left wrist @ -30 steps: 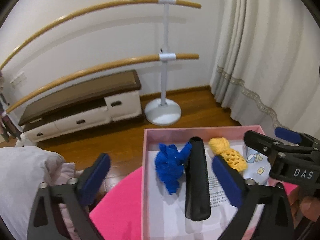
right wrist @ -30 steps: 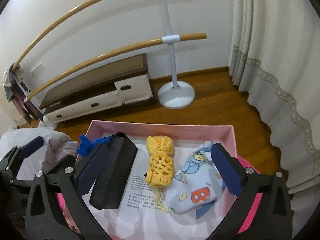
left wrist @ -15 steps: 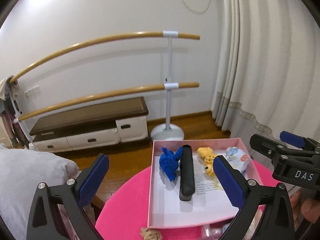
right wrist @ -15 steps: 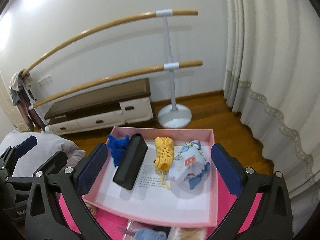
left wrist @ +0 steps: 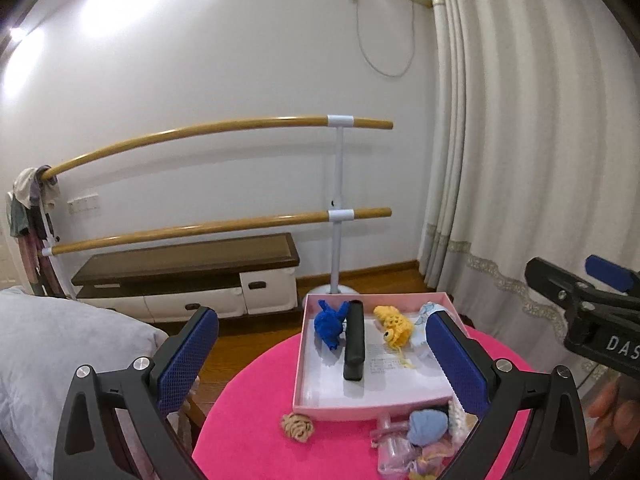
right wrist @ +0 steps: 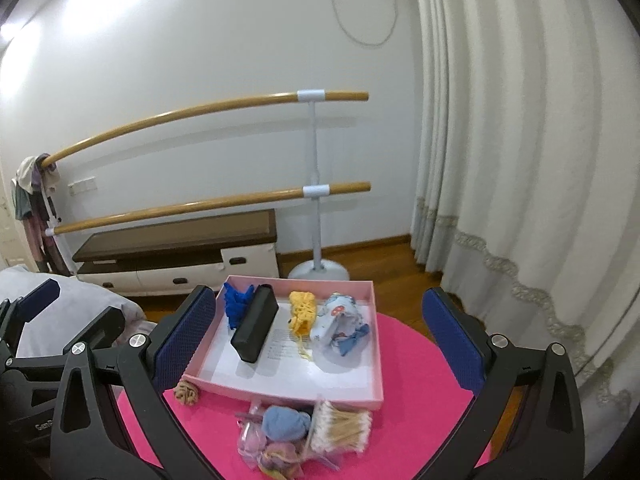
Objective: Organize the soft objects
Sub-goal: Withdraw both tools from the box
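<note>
A pink box (left wrist: 316,403) (right wrist: 376,344) lies on a round pink table (left wrist: 248,420). In it are a blue knit piece (left wrist: 330,322) (right wrist: 236,307), a black case (left wrist: 354,340) (right wrist: 256,328), a yellow crochet piece (left wrist: 394,320) (right wrist: 303,310) and a printed white cloth (right wrist: 340,322). In front of the box lie a tan knit flower (left wrist: 297,426) (right wrist: 186,392), a light blue soft ball (left wrist: 428,426) (right wrist: 286,422) and a bag of cotton swabs (right wrist: 340,426). My left gripper (left wrist: 320,364) and right gripper (right wrist: 316,340) are both open, empty, held above the table's near side.
A wooden double-bar stand (left wrist: 340,216) and a low cabinet (left wrist: 192,280) stand by the far wall. White curtains (left wrist: 520,160) hang at the right. A grey bed cover (left wrist: 60,360) lies at the left. A small plastic bag (right wrist: 272,448) lies by the ball.
Both grippers have pulled back and up from the box, which now looks smaller and farther. The loose items in front of the box have come into view.
</note>
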Action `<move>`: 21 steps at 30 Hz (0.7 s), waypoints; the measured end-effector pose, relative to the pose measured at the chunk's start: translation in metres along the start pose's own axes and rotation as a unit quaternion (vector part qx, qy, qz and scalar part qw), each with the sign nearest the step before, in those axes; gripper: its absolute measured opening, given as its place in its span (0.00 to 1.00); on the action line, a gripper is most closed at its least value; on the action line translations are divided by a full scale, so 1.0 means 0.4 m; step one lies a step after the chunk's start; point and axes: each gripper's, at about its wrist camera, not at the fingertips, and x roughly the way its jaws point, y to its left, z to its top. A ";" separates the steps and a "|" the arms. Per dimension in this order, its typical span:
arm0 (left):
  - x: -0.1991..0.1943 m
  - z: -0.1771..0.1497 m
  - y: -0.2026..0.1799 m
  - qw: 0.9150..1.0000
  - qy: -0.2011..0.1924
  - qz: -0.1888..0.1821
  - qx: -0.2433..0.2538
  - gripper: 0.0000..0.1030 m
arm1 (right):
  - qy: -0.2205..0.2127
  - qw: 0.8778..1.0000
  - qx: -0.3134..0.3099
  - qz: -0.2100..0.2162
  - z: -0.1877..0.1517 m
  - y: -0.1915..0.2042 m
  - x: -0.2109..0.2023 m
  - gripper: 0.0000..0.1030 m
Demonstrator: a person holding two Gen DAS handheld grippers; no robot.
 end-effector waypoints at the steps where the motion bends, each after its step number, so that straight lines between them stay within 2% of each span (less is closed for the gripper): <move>1: -0.022 -0.016 -0.001 1.000 -0.002 -0.001 -0.001 1.00 | -0.004 1.000 0.002 0.000 -0.005 -0.001 -0.018 1.00; 10: -0.190 -0.127 -0.006 1.000 -0.007 -0.004 -0.012 1.00 | -0.026 0.999 0.014 -0.014 -0.073 -0.022 -0.148 1.00; 21: -0.299 -0.152 -0.013 1.000 -0.005 -0.002 -0.020 1.00 | -0.038 0.999 0.033 -0.020 -0.150 -0.037 -0.260 1.00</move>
